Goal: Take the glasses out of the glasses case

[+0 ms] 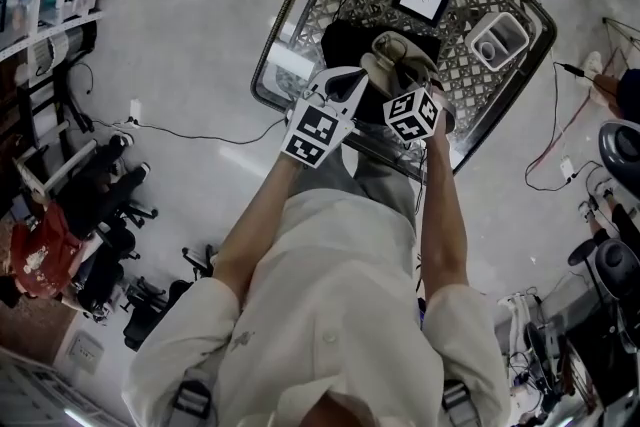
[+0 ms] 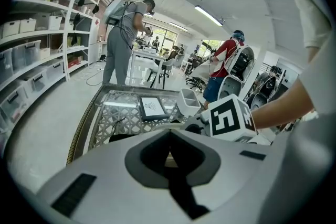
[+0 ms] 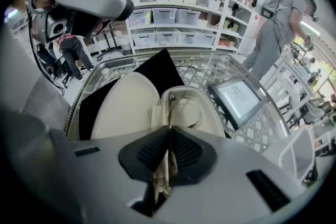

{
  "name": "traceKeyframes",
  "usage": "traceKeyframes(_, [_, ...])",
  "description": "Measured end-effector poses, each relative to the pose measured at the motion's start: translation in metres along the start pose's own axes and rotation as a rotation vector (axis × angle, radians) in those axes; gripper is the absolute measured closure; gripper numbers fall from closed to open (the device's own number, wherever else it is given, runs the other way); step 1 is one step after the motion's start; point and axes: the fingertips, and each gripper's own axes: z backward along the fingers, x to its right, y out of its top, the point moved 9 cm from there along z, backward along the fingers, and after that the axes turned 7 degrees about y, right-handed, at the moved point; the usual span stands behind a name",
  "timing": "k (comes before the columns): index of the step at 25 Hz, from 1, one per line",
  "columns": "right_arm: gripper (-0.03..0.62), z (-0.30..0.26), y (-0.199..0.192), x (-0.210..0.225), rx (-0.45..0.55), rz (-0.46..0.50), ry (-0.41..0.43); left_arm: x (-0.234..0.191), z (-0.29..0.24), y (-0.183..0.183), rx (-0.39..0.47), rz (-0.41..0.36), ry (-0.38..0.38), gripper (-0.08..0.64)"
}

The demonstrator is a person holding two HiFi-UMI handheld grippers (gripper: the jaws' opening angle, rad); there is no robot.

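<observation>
One pair of glasses sits pinched between right tongs.

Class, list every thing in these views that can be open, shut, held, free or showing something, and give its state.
Cream oval glasses case: open, lid folded back over the black cloth.
Thin wire-framed glasses: in the open case, near end pinched.
Right claw: shut on the glasses.
Left claw: jaws together, nothing clearly gripped.
Dark-framed tablet: lying flat, showing a white picture.
</observation>
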Motion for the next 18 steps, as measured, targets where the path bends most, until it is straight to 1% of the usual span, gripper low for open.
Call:
traceKeyframes(1, [0.569,-0.001,-0.001,-0.001,-0.003,0.001,0.003,0.000,0.000,0.000,-0.001,-0.001,0.000,0.549])
traceKeyframes(4, [0.571,-0.004,-0.002,-0.005,-0.001,-0.001,0.008,-0.001,0.000,0.000,-0.002,-0.002,0.000,0.549])
traceKeyframes(10, [0.572,-0.001,0.002,-0.002,0.009,-0.036,0.034,-0.003,0.003,0.000,-0.004,-0.003,-0.002,0.549])
traceKeyframes(18, [0.574,0.006,0.004,-0.004,0.037,-0.059,0.021,-0.004,0.005,-0.002,-0.006,-0.007,-0.007,0.549])
